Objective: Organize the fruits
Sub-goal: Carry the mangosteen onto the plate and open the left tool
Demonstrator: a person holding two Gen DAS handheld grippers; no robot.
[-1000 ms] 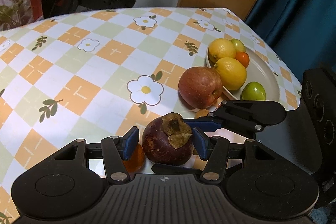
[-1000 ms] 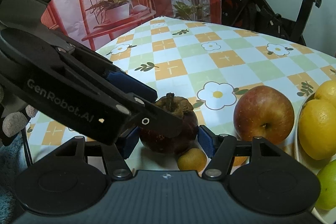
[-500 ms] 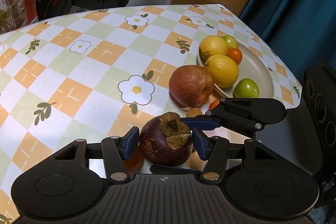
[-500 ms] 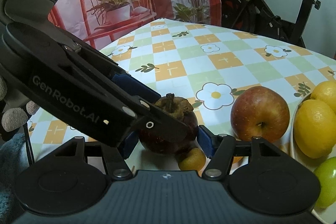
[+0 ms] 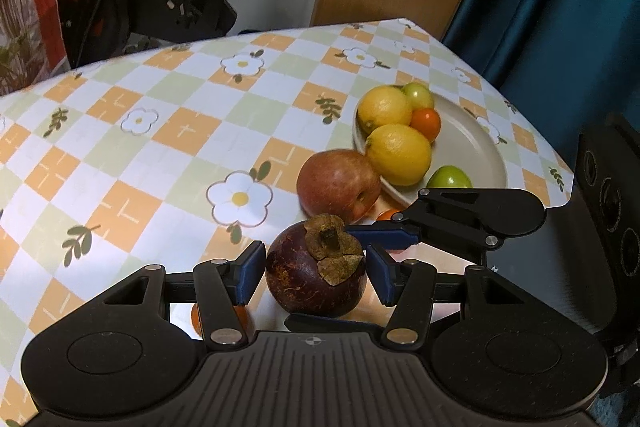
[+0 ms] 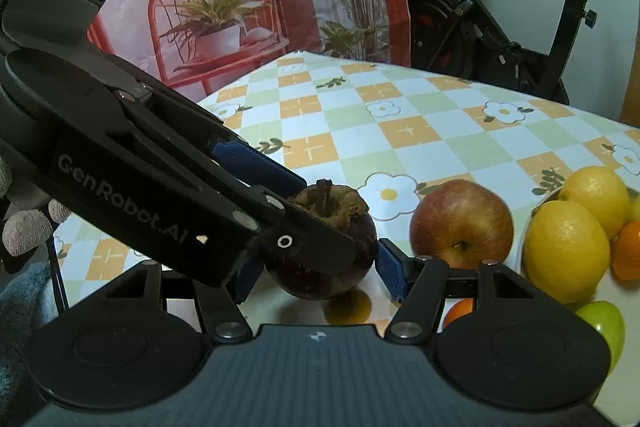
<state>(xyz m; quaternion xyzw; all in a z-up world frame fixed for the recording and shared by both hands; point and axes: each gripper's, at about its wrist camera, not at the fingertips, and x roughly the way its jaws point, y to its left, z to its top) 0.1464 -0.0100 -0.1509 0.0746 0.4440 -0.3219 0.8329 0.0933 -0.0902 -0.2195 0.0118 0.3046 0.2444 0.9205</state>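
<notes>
A dark purple mangosteen (image 5: 316, 275) sits between the blue pads of my left gripper (image 5: 316, 273), which is shut on it and holds it above the table. My right gripper (image 6: 320, 267) also brackets the mangosteen (image 6: 340, 267), its pads a little apart from the fruit. A red apple (image 5: 338, 185) lies on the checked tablecloth beside a beige plate (image 5: 476, 143) holding two lemons (image 5: 400, 155), a small orange fruit (image 5: 426, 123) and green fruits (image 5: 448, 179). The apple (image 6: 462, 223) and lemons (image 6: 566, 247) also show in the right wrist view.
Small orange fruits (image 5: 240, 319) and a brownish round fruit (image 6: 346, 305) lie on the table under the grippers. An exercise bike (image 5: 140, 7) stands beyond the far table edge. A teal curtain (image 5: 560, 7) hangs at the right.
The left gripper has lifted the mangosteen off the table and tilted upward. The right gripper has risen with it; the small brown fruit now lies below the mangosteen.
</notes>
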